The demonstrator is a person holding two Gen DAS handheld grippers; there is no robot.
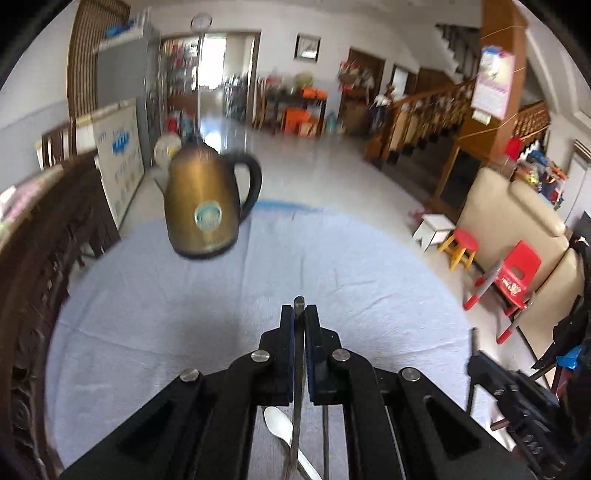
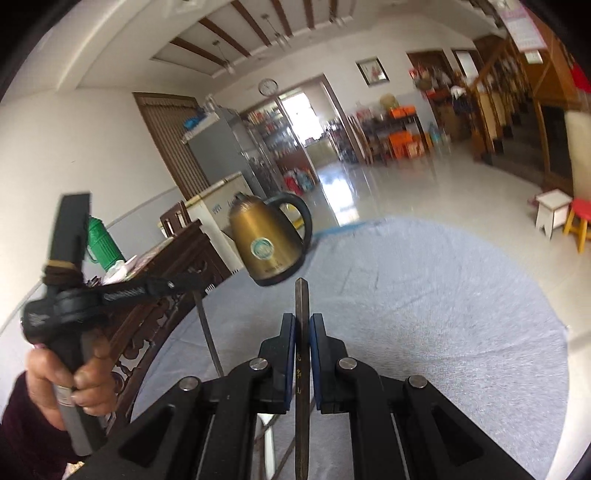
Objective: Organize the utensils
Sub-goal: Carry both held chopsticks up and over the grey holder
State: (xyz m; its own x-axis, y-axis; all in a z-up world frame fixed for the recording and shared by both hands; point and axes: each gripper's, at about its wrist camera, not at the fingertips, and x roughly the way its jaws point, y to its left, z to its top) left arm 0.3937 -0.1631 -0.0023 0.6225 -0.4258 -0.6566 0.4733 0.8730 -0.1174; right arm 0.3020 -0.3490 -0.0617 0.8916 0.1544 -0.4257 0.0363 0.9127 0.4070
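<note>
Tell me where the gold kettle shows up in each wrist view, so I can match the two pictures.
Left wrist view: the kettle stands upper left of centre, at the far edge of the pale blue cloth.
Right wrist view: the kettle stands just left of centre, above the gripper.
Shared landmark: the round wall clock above the doorway.

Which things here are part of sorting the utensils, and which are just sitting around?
Part of the job:
metal chopstick in the left jaws
dark chopstick in the right jaws
white spoon

Just sitting around:
kettle
red stool
green flask
</note>
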